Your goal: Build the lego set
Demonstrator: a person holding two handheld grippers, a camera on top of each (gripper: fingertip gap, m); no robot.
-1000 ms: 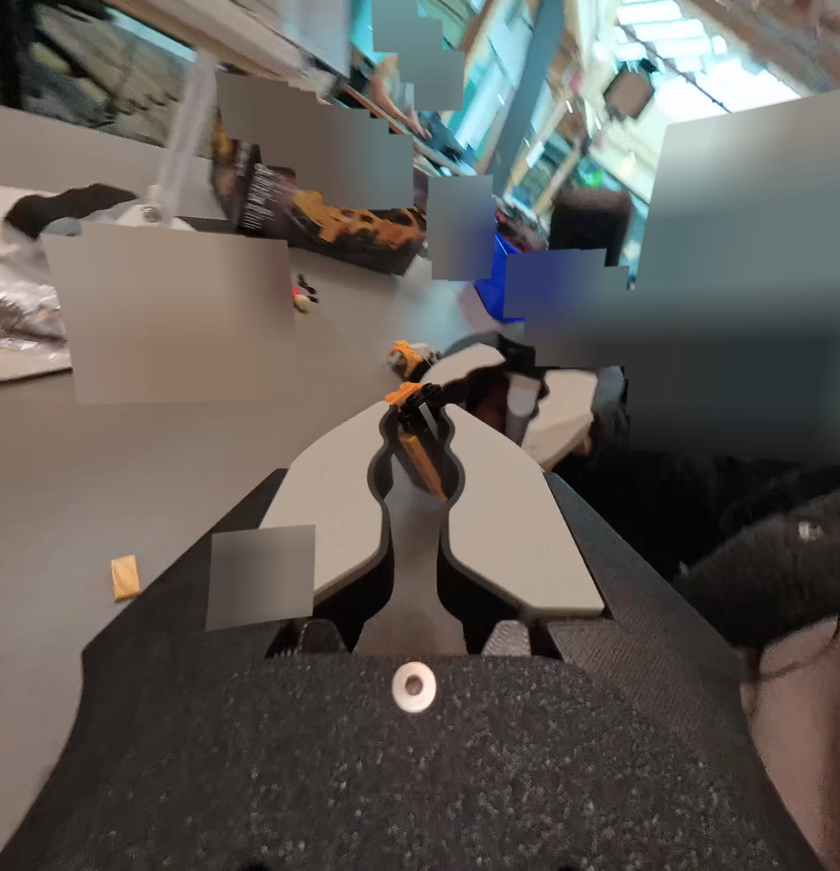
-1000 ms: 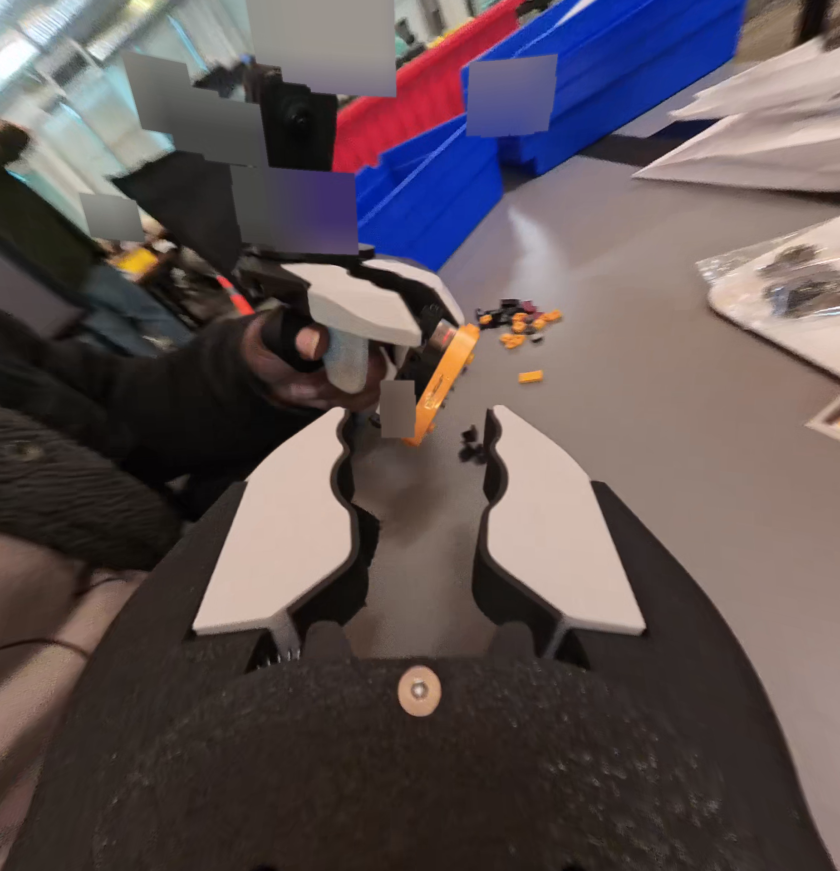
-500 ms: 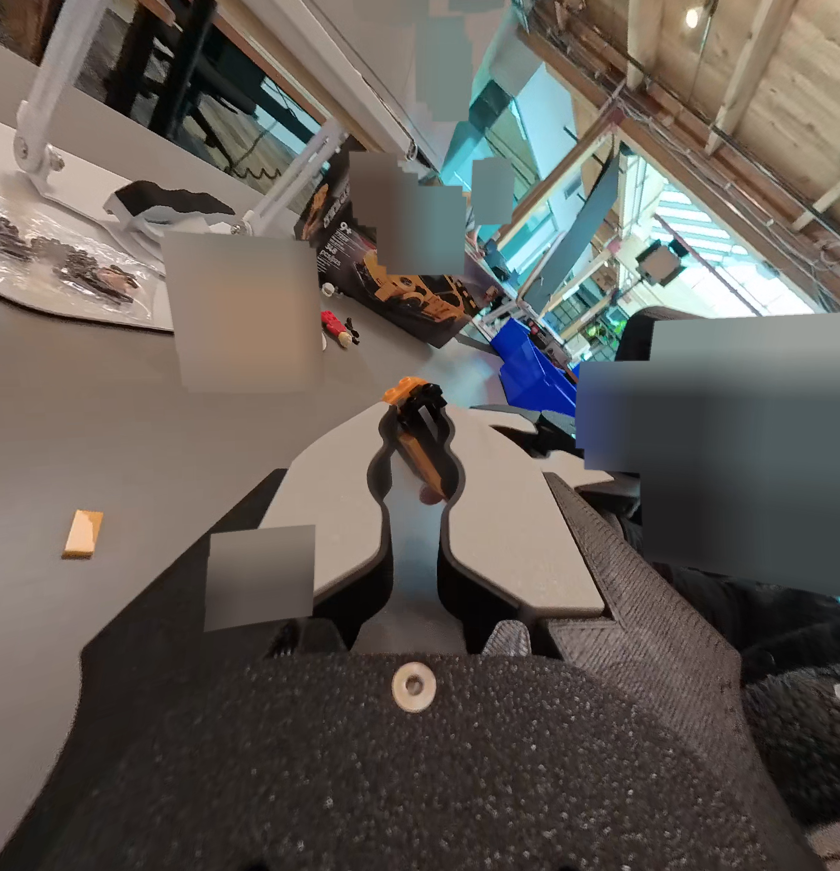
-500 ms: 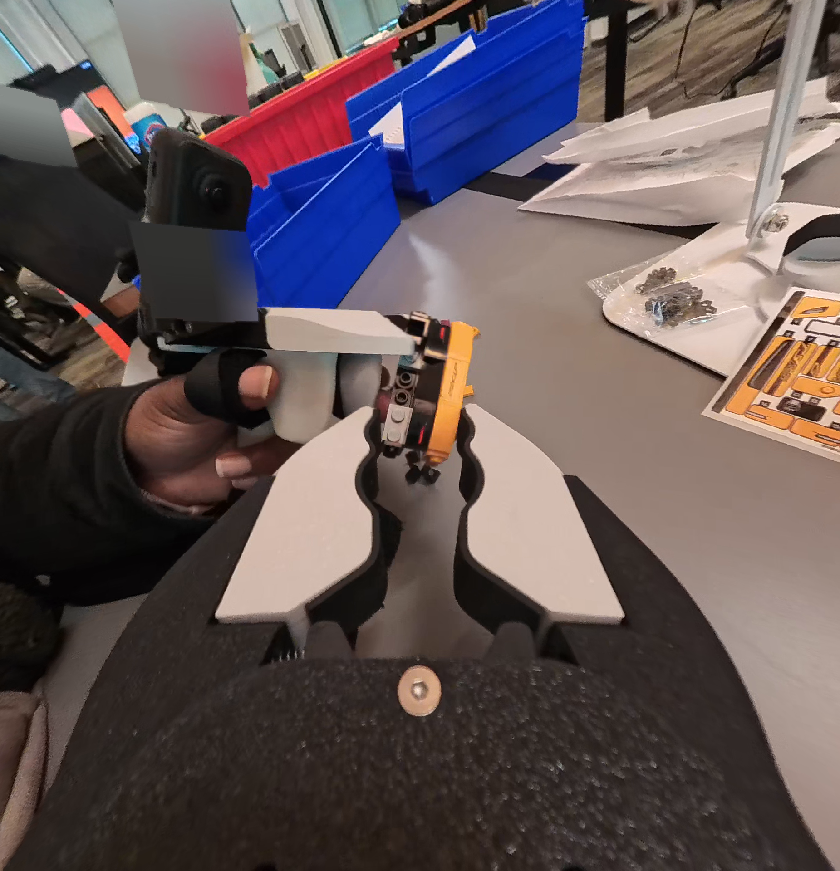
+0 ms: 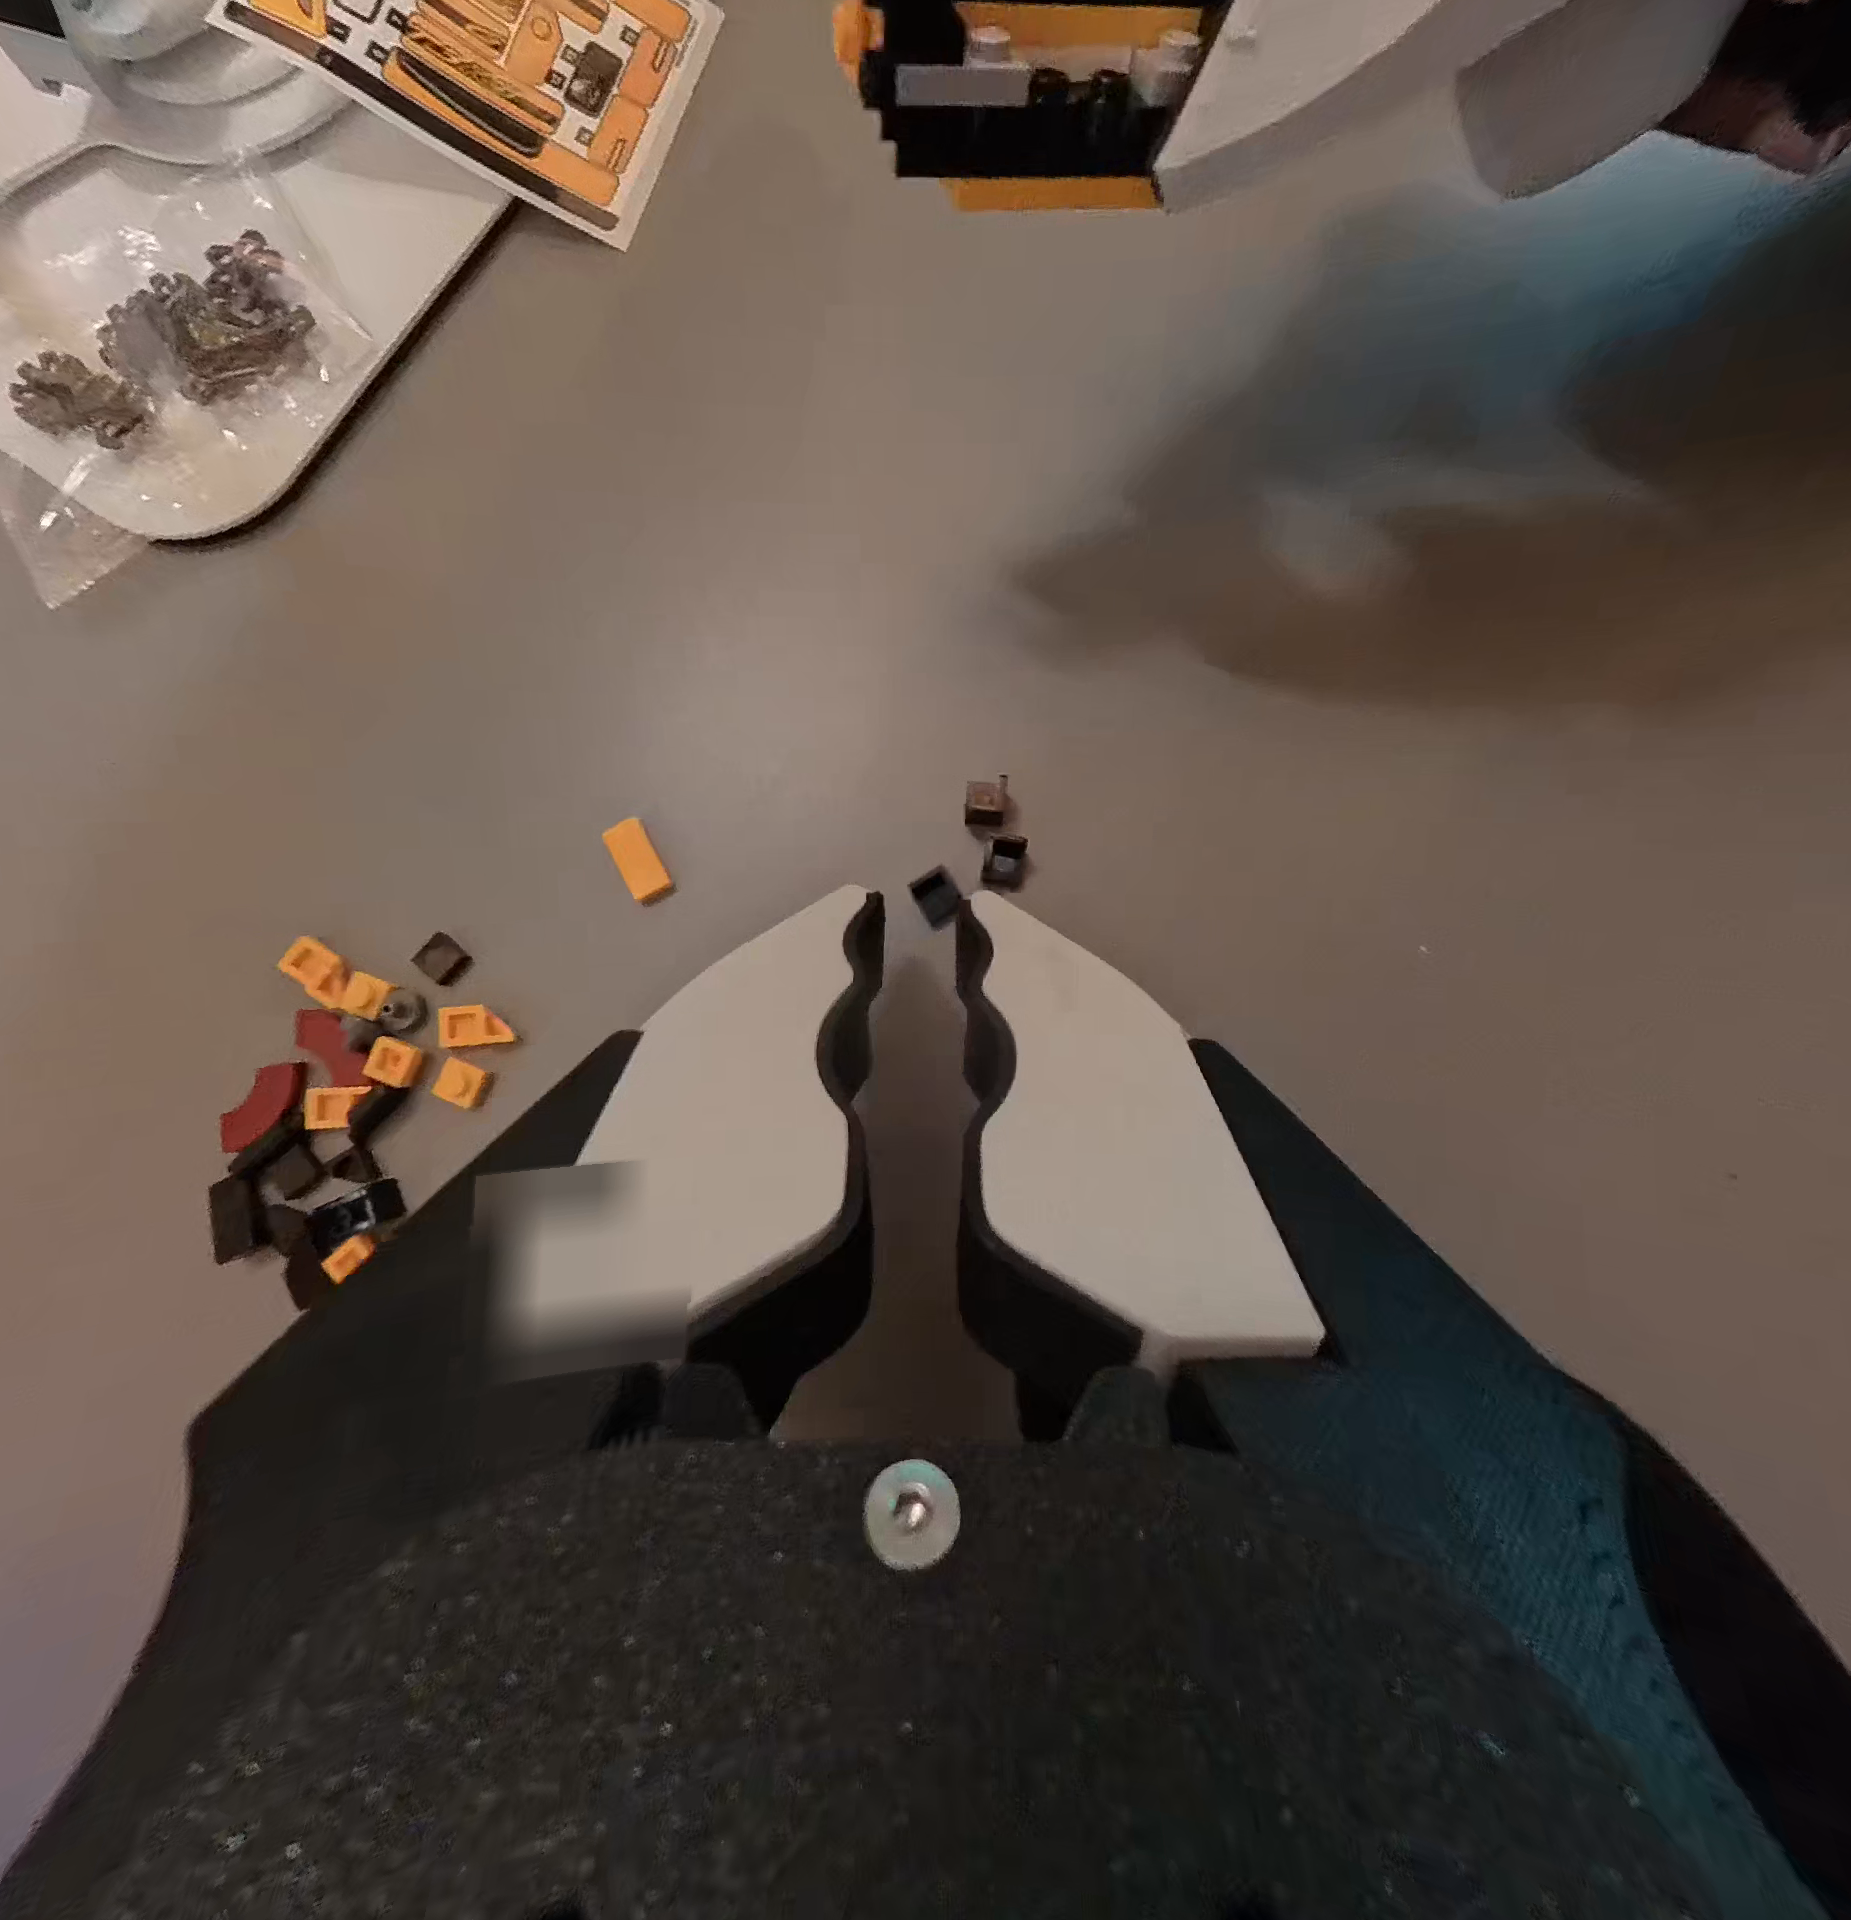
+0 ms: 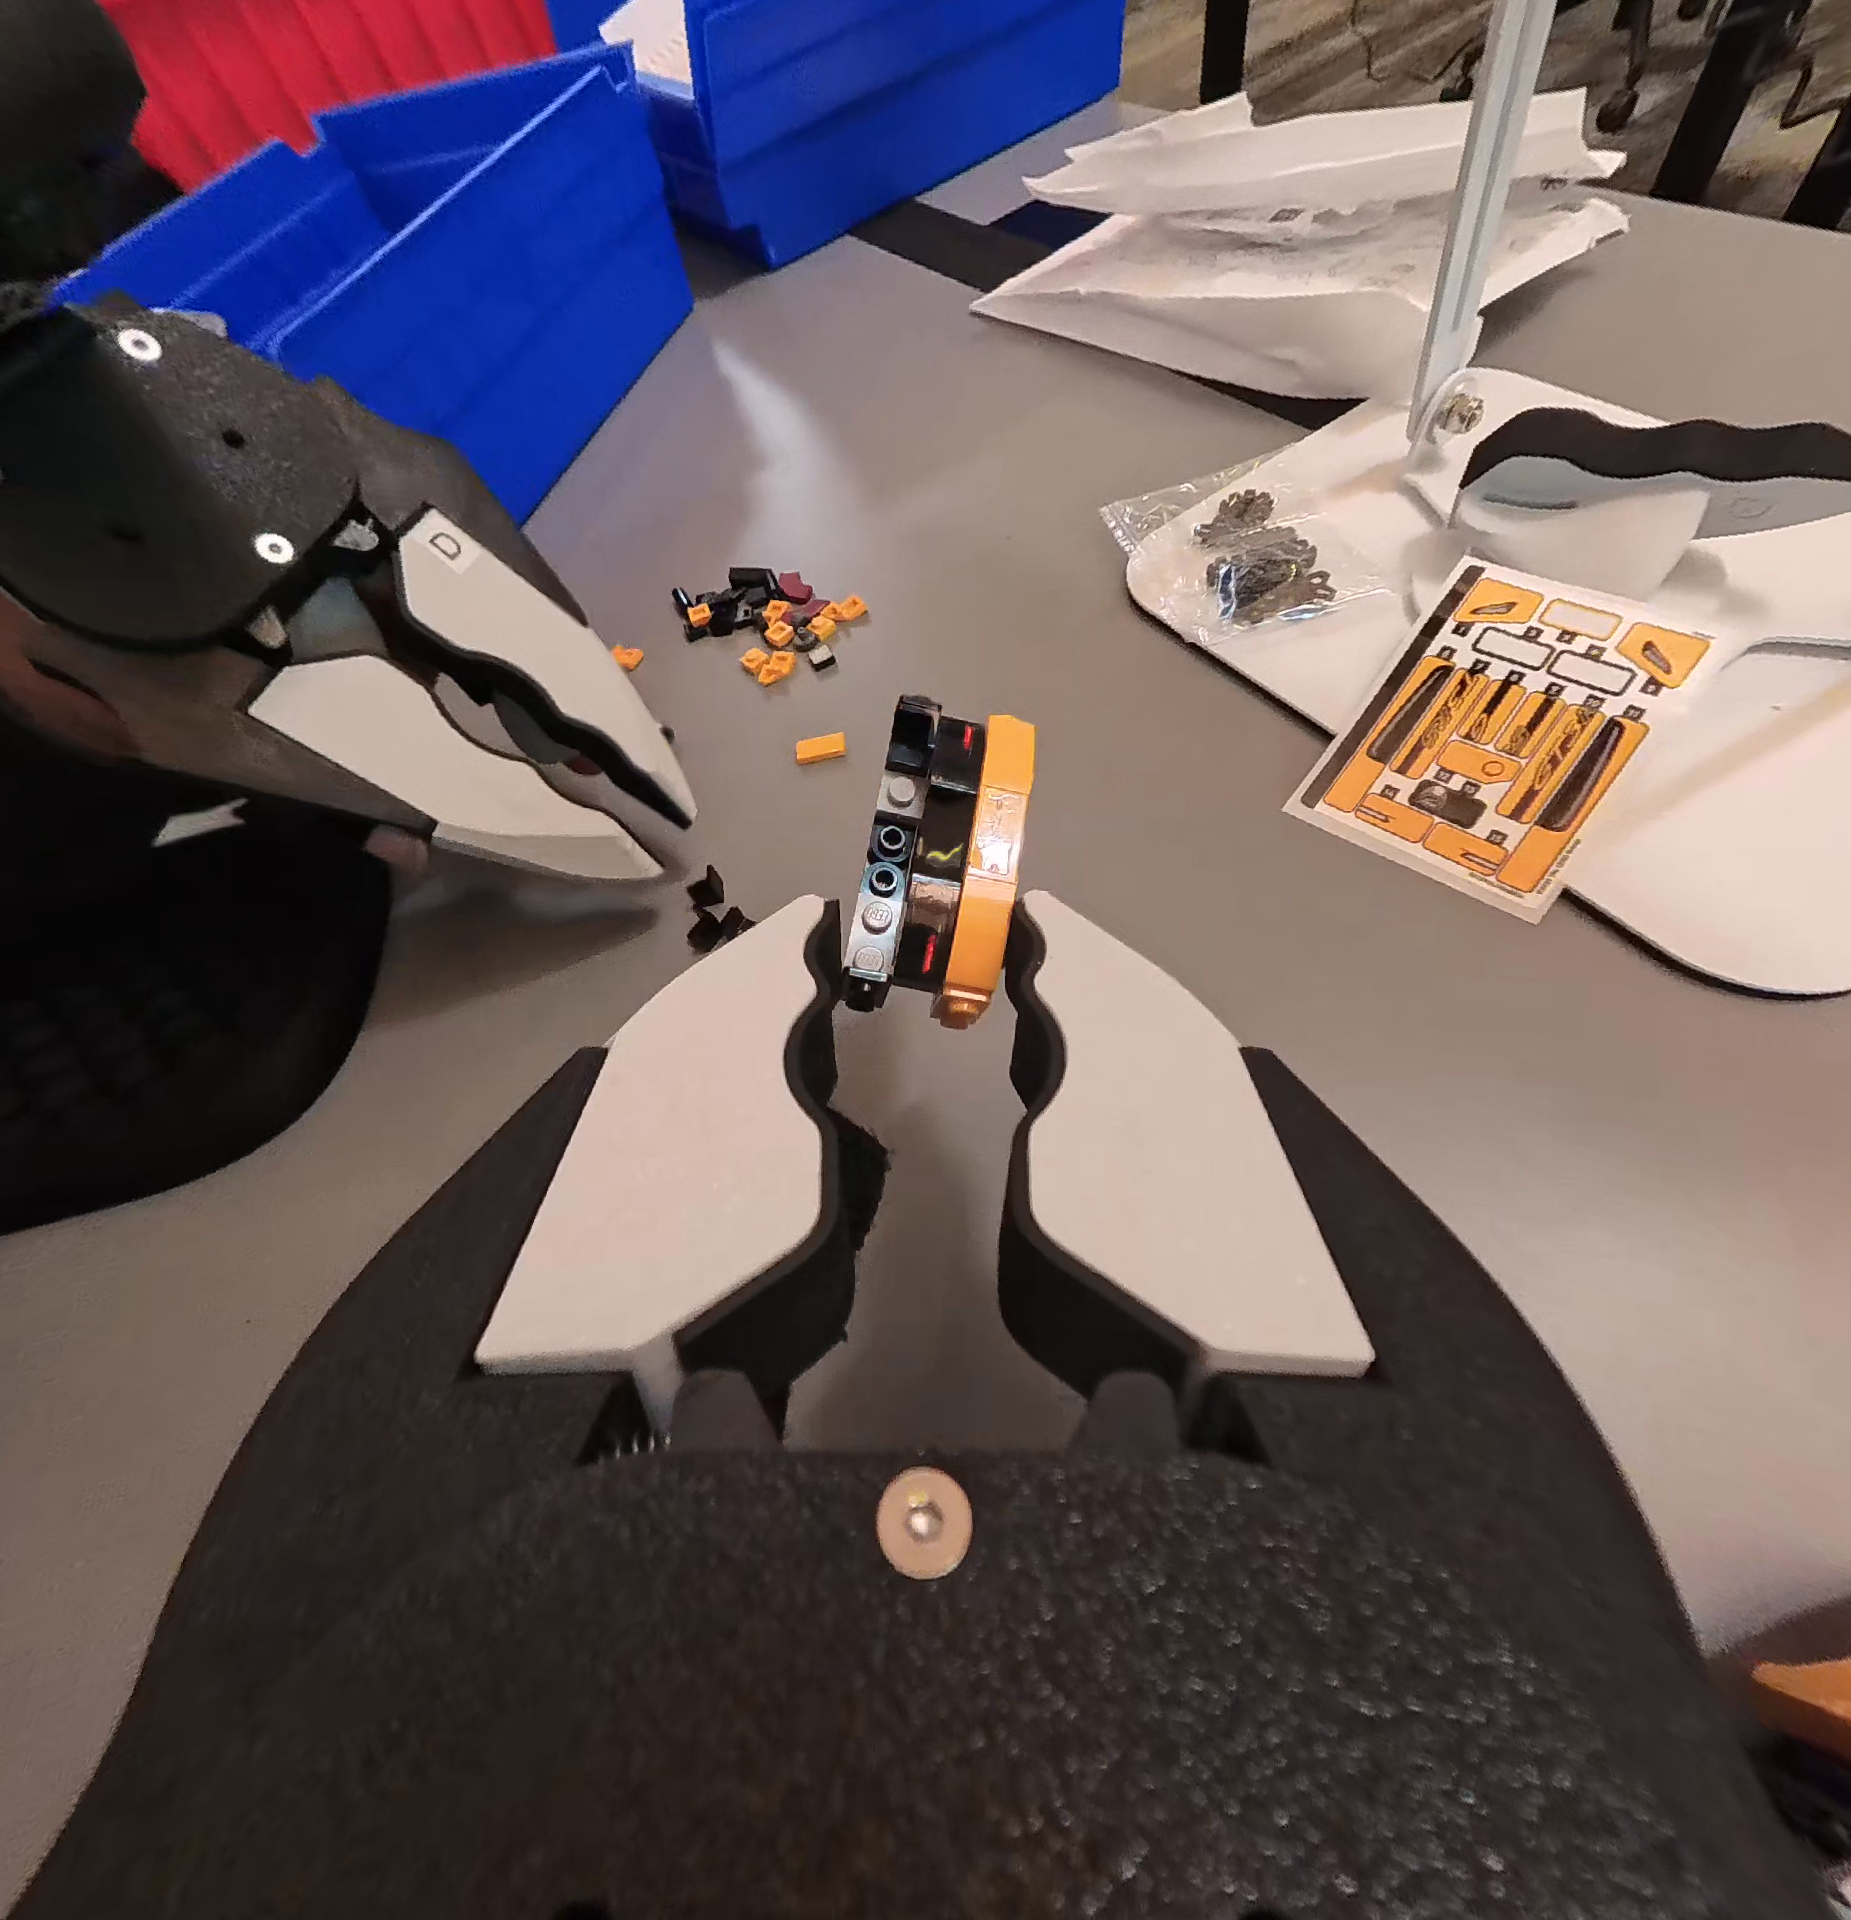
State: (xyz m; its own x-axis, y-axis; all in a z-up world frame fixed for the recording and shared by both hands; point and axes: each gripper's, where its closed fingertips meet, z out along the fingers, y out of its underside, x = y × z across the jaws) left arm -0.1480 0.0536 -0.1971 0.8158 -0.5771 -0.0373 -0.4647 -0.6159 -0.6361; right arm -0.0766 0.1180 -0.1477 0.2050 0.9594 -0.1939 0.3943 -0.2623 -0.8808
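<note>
Your right gripper (image 6: 926,914) squeezed the orange and black lego build (image 6: 936,862) between its fingers. Only the left view showed your left gripper (image 5: 919,909), fingers slightly apart, with a tiny black piece (image 5: 933,896) at their tips.

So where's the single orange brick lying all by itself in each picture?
Left wrist view: the orange brick lies on the table, just up-left of the left gripper.
Right wrist view: the same brick lies mid-picture, left of the half-built model in the right gripper.
Shared landmark: the sticker sheet.
</note>
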